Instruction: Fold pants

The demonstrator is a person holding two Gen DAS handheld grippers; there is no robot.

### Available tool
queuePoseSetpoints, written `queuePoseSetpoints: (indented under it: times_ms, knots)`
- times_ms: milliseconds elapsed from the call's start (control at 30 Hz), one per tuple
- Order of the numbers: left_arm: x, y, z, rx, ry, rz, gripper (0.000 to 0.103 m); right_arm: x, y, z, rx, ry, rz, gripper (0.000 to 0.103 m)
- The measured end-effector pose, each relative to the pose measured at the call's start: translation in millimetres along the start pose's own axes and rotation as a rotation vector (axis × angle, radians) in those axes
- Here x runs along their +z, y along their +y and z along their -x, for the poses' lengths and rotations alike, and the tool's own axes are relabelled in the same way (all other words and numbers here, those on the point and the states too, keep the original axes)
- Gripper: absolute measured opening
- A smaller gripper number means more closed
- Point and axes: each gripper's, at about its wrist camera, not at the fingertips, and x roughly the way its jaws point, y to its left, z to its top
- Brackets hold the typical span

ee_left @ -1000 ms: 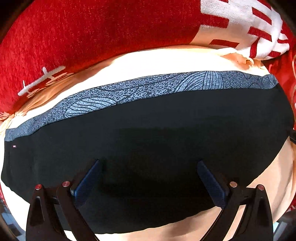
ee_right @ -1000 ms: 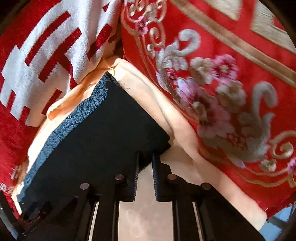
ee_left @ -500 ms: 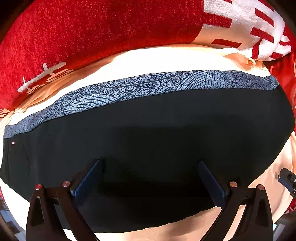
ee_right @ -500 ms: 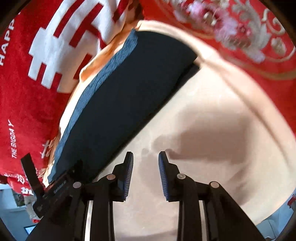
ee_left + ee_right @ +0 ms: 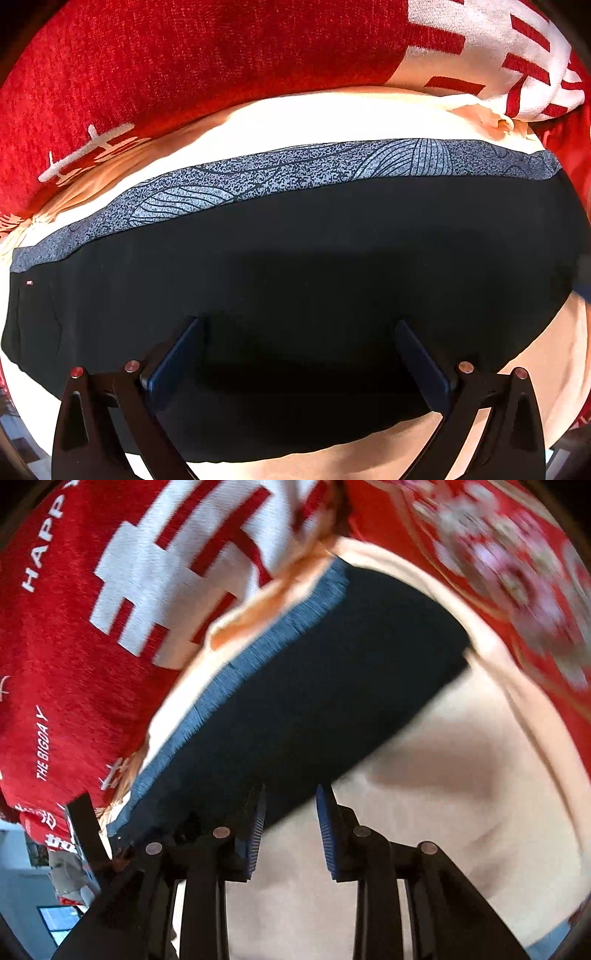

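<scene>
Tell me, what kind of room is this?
Probably a bedroom or living room at home. The folded black pants with a grey patterned waistband lie on a soft peach sheet, beside a red woven blanket with white lettering and a red cushion with embroidered flowers.

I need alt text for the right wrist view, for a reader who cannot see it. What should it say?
The right gripper hangs open and empty over a peach sheet, beside the near edge of folded black pants with a blue-grey waistband. Red blankets with white lettering and flowers lie behind; the image is motion-blurred.
</scene>
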Motion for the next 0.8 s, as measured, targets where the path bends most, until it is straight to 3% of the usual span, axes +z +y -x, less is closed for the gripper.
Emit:
queuePoseSetpoints:
  times_ms: [167, 433, 533, 633, 733, 800]
  knots:
    - [0.3, 0.2, -1.9, -0.003, 0.007, 0.009, 0.103, 29.4, 37.0, -26.5, 0.02, -0.001, 0.103, 0.031]
    - [4.3, 5.6, 0.0, -0.004, 0.013, 0.033, 0.103, 59.3, 74.2, -78.1, -0.072, 0.038, 0.262, 0.031]
    - [13.6, 10.2, 10.2, 0.001, -0.025, 0.047, 0.103, 64.0, 78.8, -94.1, -0.161, 0.052, 0.342, 0.029]
    - [35.3, 13.8, 17.1, 0.003, -0.067, 0.057, 0.103, 77.5, 73.5, -84.0, -0.244, -0.01, 0.31, 0.027]
    - [59.1, 7.9, 15.4, 0.009, -0.097, 0.053, 0.103, 90.3, 61.6, -54.5, -0.235, -0.091, 0.252, 0.03]
    - [75.3, -2.2, 9.0, 0.007, -0.109, 0.058, 0.103, 97.2, 52.9, -37.6, -0.295, -0.137, 0.269, 0.03]
